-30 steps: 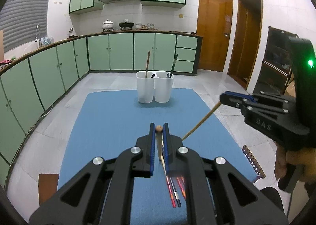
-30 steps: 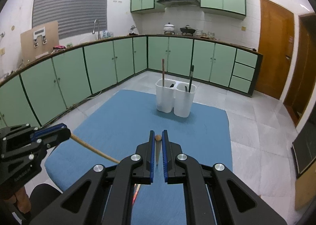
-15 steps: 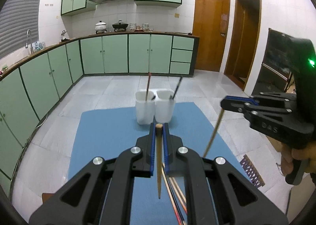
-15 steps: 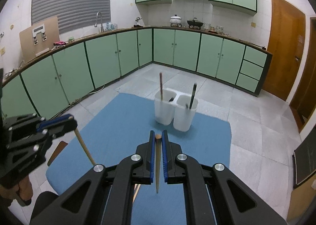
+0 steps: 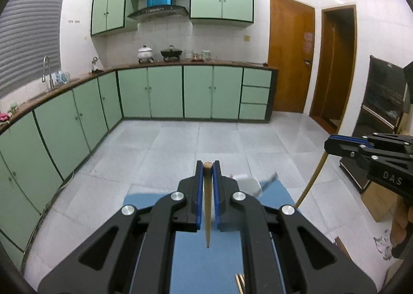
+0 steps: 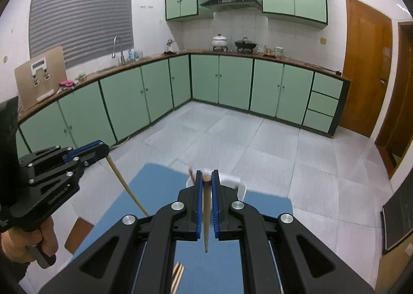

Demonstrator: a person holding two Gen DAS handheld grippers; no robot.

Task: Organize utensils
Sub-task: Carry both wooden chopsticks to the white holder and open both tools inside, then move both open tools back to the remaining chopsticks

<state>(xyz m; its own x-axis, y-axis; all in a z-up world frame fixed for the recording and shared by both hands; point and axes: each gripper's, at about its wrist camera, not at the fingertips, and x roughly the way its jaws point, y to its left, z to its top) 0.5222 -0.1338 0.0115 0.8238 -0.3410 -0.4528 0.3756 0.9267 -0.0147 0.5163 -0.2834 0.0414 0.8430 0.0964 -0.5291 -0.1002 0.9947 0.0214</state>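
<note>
My left gripper (image 5: 207,168) is shut on a wooden chopstick (image 5: 207,206) that hangs down, point low, over the blue table (image 5: 206,263). My right gripper (image 6: 206,176) is shut on a second wooden chopstick (image 6: 206,216), also point down. Each gripper shows in the other's view, the right gripper (image 5: 329,142) at the right and the left gripper (image 6: 102,148) at the left, each with its chopstick slanting down. The white two-part utensil holder (image 5: 249,184) is blurred and mostly hidden behind my fingers; it also shows in the right wrist view (image 6: 232,183).
More chopsticks (image 6: 178,274) lie on the blue table (image 6: 155,190) near its front edge; their ends also show in the left wrist view (image 5: 240,282). Green kitchen cabinets (image 5: 165,92) line the far walls. A dark cabinet (image 5: 382,113) stands at the right.
Both grippers have lifted and tipped upward with their chopsticks. The holder has dropped low in both views and is now largely hidden behind the fingers.
</note>
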